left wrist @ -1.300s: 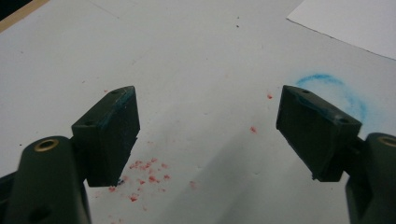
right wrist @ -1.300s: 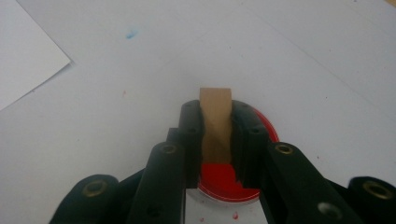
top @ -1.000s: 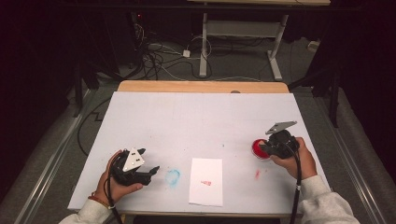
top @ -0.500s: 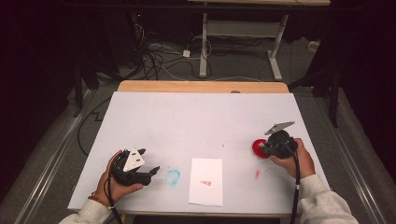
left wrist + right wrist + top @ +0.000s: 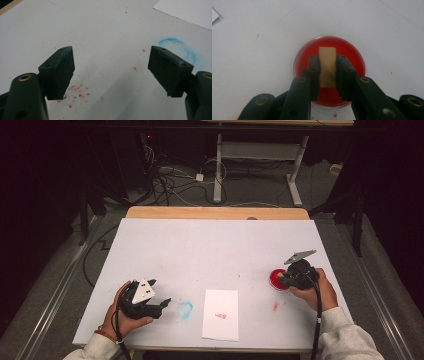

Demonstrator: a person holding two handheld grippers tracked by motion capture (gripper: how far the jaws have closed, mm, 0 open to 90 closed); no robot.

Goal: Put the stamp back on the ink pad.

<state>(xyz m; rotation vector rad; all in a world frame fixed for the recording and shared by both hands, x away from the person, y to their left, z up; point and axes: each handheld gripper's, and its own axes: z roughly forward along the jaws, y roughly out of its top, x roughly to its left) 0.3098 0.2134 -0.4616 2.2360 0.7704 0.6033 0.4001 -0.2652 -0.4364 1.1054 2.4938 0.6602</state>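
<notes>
A round red ink pad (image 5: 329,70) lies on the white table at the right (image 5: 276,279). My right gripper (image 5: 327,72) is shut on a tan wooden block (image 5: 327,66), likely a stamp, which it holds over the middle of the red pad; whether the block touches the ink I cannot tell. The right gripper (image 5: 295,274) sits at the pad's right edge in the high view. A white sheet of paper (image 5: 220,314) with a small red mark lies near the front edge. My left gripper (image 5: 111,72) stands open over bare table, at front left (image 5: 150,301), nothing between its jaws.
A smudged blue ring (image 5: 185,309) marks the table between the left gripper and the paper, seen close up as a blue ring (image 5: 178,47). Red crumbs (image 5: 77,93) are scattered under the left jaws. A red smear (image 5: 275,306) lies right of the paper. Cables cross the floor beyond the table.
The right gripper has edged slightly lower over the red pad with the block. The left gripper has stayed put and open.
</notes>
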